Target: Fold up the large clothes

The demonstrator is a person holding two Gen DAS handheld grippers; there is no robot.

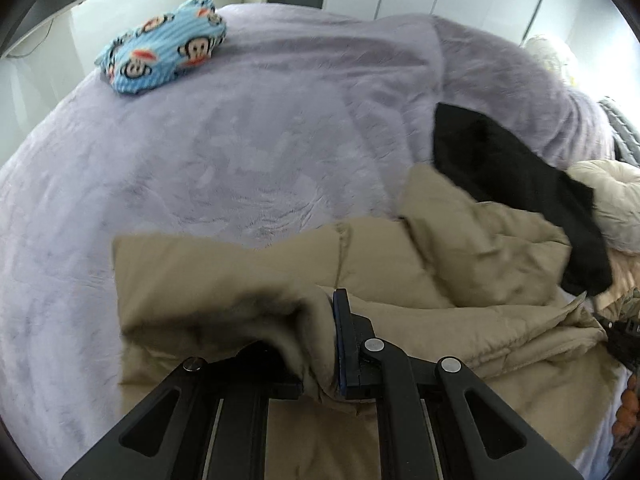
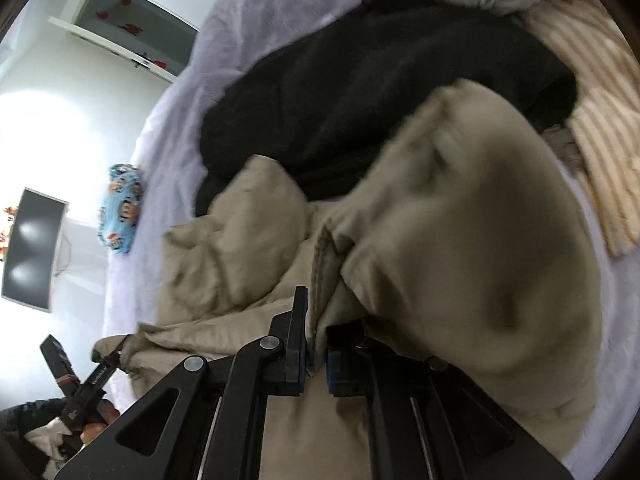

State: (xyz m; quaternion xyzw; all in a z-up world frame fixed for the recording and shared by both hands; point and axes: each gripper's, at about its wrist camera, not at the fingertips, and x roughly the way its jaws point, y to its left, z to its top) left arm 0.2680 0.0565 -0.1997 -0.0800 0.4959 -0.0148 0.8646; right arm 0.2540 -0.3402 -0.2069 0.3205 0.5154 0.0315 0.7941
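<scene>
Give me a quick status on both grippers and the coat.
Left gripper, right gripper both shut on tan coat. Coat bunched on purple blanket. Black garment lies against it.

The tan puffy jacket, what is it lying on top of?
The tan puffy jacket lies on a fuzzy lilac blanket and partly over a black garment. What lies under the blanket, and how far the black garment runs beneath, is covered.

Jacket on bed, pillow behind
</scene>
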